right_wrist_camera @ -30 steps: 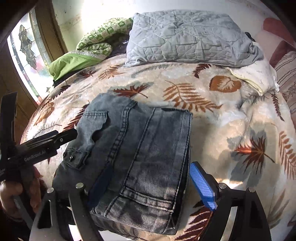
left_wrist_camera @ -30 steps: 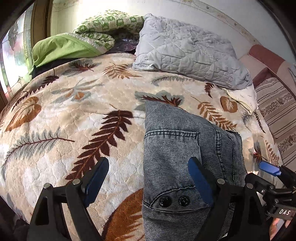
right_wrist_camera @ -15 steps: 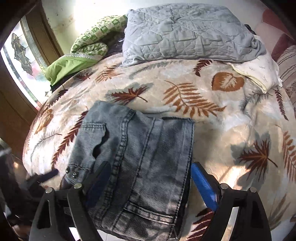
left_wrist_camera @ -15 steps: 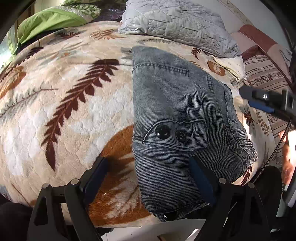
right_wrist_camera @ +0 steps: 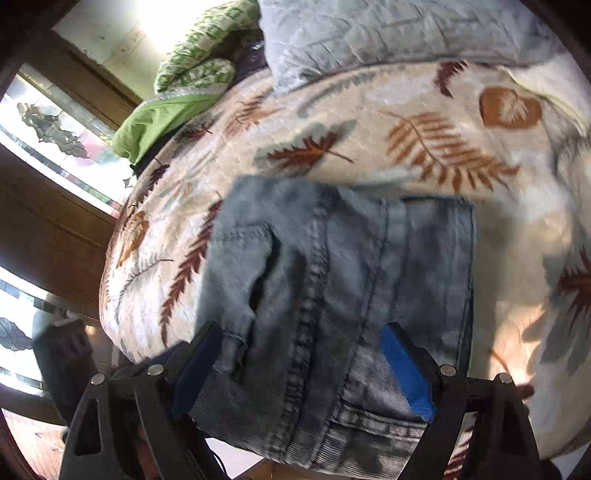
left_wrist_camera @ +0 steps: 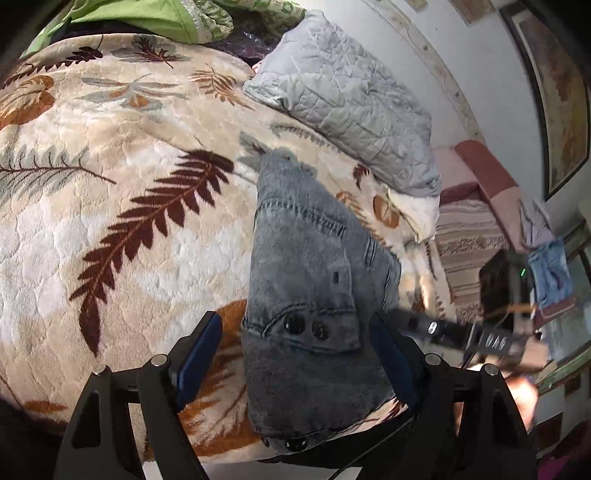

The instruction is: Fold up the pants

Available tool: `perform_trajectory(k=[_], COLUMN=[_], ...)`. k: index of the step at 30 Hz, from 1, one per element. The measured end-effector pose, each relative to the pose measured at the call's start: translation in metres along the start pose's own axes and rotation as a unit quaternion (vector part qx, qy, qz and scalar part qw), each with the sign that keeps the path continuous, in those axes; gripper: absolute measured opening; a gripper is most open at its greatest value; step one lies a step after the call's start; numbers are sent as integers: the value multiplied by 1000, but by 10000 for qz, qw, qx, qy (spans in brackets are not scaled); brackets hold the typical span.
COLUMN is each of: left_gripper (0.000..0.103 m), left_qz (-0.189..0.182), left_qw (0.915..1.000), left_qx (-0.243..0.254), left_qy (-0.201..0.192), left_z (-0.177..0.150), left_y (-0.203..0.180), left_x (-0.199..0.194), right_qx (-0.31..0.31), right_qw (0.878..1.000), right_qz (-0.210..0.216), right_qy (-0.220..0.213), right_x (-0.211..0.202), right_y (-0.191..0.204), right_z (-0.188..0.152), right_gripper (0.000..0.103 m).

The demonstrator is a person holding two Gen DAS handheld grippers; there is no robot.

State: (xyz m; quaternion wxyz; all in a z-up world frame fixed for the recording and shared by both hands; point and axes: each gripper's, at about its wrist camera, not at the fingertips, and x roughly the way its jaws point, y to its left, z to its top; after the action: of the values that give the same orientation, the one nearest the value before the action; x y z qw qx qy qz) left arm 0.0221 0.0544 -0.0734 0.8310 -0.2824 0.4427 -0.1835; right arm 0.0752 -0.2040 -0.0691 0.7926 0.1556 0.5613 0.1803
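Left wrist view: folded pants [left_wrist_camera: 317, 295] in grey-blue washed denim, thick and rumpled, with stitched seams and two dark round buttons on a pocket flap, lay on a bed near its front edge. Bed was covered by a plush cream blanket [left_wrist_camera: 122, 177] with brown and orange fern-leaf print and a quilted feel. A grey quilted pillow [left_wrist_camera: 347, 96] sat behind, a green cloth [left_wrist_camera: 155, 18] at the far corner. Left claw [left_wrist_camera: 295, 362] was spread wide, blue-padded fingers [left_wrist_camera: 199, 350] flanking the near end of the pants, not pinching it. Right wrist view, somewhat blurred: the same pants [right_wrist_camera: 343, 288] showed as a roughly rectangular denim stack with a heavy vertical seam and a hem band at the near end, overhanging the bed edge a bit. Right claw [right_wrist_camera: 303, 369] was also parted, one dark pad at the left edge of the denim, the bright blue pad [right_wrist_camera: 406, 373] lying over the fabric; whether the pads touched the cloth was unclear.
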Motion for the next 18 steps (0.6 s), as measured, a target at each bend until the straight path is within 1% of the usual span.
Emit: perform_trajectory(k=[1,2,4,5,6,7,8,9,10,11,12,13,14,15,16,17,18], left_gripper=[83,83,83,82,82,82,82,82,76,59,50,36,30,28,25,23,23], left_qz=[-103,-276,-791,-898,-897,-927,-1016,-1028,-1065,-1154,-1031,-906,-842,-767,-540,-198,94], left_qw=[9999,9995,9949,9913,9887,9866,9833,9795,9750,9716,9734,9754,9774,9811,9876,9924,9913], left_qx=[-53,-89,-367,-610,-831,-942,-1037,-1205,-1361,-1399,-1340,-1236,-1139,-940,-497,139,840], left_qy=[-26,87,501,745,863,953,1094,1242,1396,1517,1546,1585,1571,1506,1389,1210,1008], left_z=[13,27,55,64,71,77,80,80,77,76,75,74,74,73,75,75,72], left_y=[0,1,8,15,21,26,30,33,35,35,33,31,29,25,13,-5,-27], left_x=[0,6,33,50,63,75,88,98,106,113,116,119,119,114,109,104,99], right_qx=[46,23,-84,-188,-308,-333,-251,-246,-324,-377,-398,-386,-386,-406,-399,-380,-386], right_qw=[10000,9998,9990,9986,9985,9988,9988,9982,9975,9969,9961,9954,9946,9938,9931,9925,9922], right_qz=[77,173,341,418,394,333,413,526,586,649,735,819,901,964,1026,1078,1105], right_qy=[26,-112,-268,-269,-212,-124,-88,-169,-220,-237,-274,-307,-341,-365,-394,-423,-437], right_x=[1,-4,-14,-14,-10,-3,3,4,2,2,2,2,2,2,1,2,2], right_y=[-7,-11,-11,-11,-11,-14,-20,-23,-25,-26,-29,-32,-35,-38,-39,-41,-42], right_z=[-9,-16,-22,-23,-24,-25,-26,-27,-29,-30,-31,-32,-33,-33,-33,-34,-34], right_gripper=[89,89,89,89,89,89,89,89,89,89,89,89,89,89,89,89,89])
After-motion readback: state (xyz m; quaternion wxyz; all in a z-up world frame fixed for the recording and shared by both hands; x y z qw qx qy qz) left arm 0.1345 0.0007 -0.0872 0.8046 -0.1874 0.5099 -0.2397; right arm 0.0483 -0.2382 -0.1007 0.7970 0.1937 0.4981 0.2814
